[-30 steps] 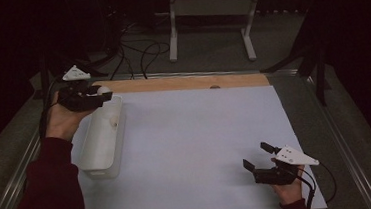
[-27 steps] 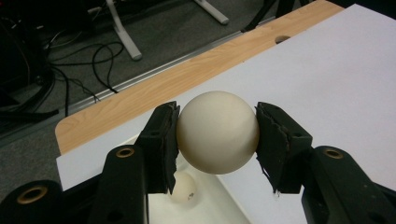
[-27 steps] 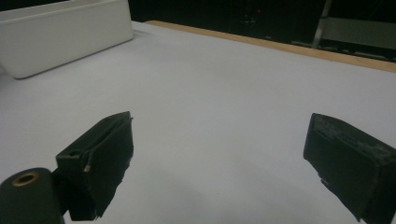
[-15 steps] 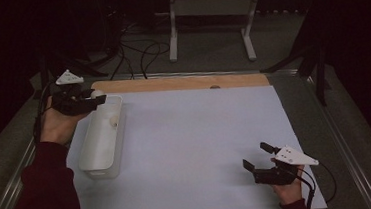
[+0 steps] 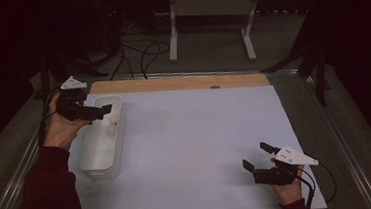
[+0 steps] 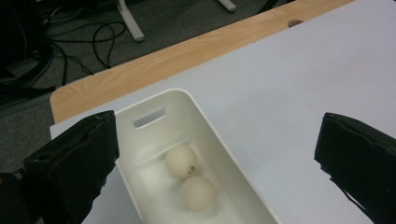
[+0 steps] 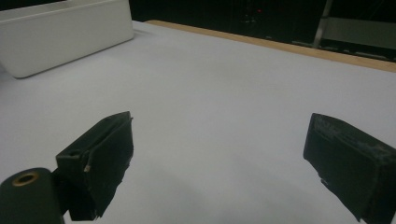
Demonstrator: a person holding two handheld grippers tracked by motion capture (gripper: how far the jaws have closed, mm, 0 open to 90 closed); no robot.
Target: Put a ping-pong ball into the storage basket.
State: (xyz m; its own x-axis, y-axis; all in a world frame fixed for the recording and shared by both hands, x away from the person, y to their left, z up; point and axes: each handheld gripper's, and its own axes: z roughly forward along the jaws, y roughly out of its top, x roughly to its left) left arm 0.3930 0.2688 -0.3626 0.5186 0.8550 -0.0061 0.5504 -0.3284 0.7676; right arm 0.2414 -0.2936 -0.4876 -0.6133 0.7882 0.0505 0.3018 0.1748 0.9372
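The left gripper [image 6: 217, 154], its jaws just sprung wide and empty, hangs over the white bin [image 6: 205, 119] at nine o'clock holding two ping-pong balls [image 6: 181, 160], while the right gripper [image 5: 258, 157] gapes empty at five.

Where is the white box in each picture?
High view: the white box lies at the left, beside the left gripper.
Left gripper view: bottom middle, with two balls inside.
Right gripper view: top left corner.
Shared landmark: the wooden table edge just past the box.

A white sheet [image 5: 192, 149] and bin [image 5: 101, 141] cover the table [image 5: 182, 83].
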